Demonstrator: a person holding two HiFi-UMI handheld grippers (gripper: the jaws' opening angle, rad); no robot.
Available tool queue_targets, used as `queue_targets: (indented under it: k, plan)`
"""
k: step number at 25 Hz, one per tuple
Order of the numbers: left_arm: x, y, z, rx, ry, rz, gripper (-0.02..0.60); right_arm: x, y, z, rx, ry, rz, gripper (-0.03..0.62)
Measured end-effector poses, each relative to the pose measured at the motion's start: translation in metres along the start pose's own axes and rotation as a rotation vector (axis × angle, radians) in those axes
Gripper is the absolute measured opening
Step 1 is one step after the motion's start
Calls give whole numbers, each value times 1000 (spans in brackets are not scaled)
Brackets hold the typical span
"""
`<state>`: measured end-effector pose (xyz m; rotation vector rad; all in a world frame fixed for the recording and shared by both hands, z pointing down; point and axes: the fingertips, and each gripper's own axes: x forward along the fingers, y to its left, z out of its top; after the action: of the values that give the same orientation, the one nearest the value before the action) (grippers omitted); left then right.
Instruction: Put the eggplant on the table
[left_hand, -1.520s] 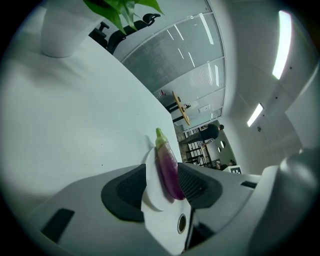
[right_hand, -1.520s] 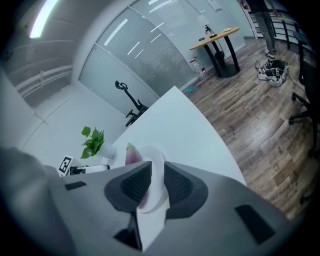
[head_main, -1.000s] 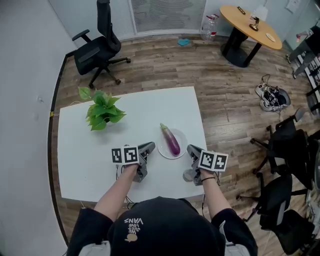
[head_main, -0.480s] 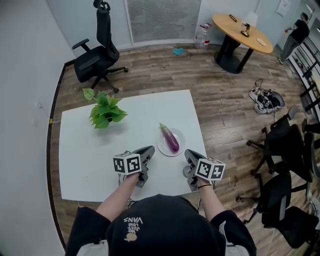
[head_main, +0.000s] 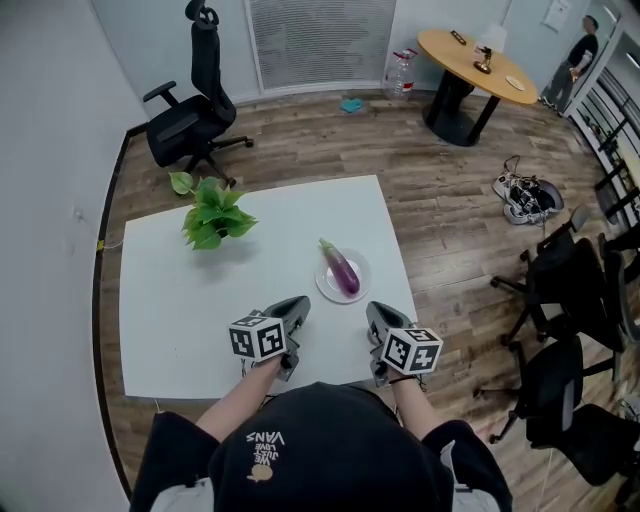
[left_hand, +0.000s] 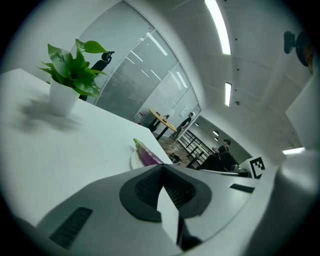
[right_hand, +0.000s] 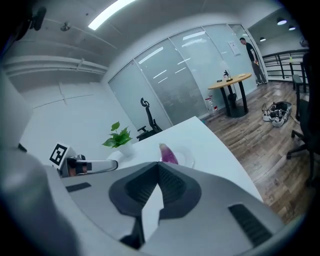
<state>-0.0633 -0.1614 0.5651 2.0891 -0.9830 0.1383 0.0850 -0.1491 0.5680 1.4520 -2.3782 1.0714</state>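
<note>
A purple eggplant (head_main: 343, 271) with a green stem lies on a small white plate (head_main: 329, 287) near the right side of the white table (head_main: 170, 300). My left gripper (head_main: 298, 304) is shut and holds nothing, hovering near the table's front edge, short of the plate and to its left. My right gripper (head_main: 373, 311) is also shut and holds nothing, just right of the plate's near side. The left gripper view shows the eggplant (left_hand: 147, 156) beyond my shut left gripper (left_hand: 161, 167). In the right gripper view the eggplant (right_hand: 169, 154) lies ahead of my right gripper (right_hand: 158, 167).
A potted green plant (head_main: 213, 212) stands at the table's back left. On the wooden floor are a black office chair (head_main: 190, 120), a round wooden table (head_main: 478, 60), a tangle of cables (head_main: 527, 195) and black chairs (head_main: 570, 290). A person (head_main: 580, 45) stands far right.
Both grippers have drawn back from the plate toward the table's front edge, lifted a little and rolled. The eggplant and plate have not moved.
</note>
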Motion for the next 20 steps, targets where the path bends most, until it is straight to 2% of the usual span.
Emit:
queue_targets:
  k: [5,20]
  plan:
    - [-8,-2,-5,36,-12,5,11,-4,5,-7,-63,-8,-23,18]
    - [-11,-6,-13,32,5,-7,11,-12,8,-12,-81,8,-30,18]
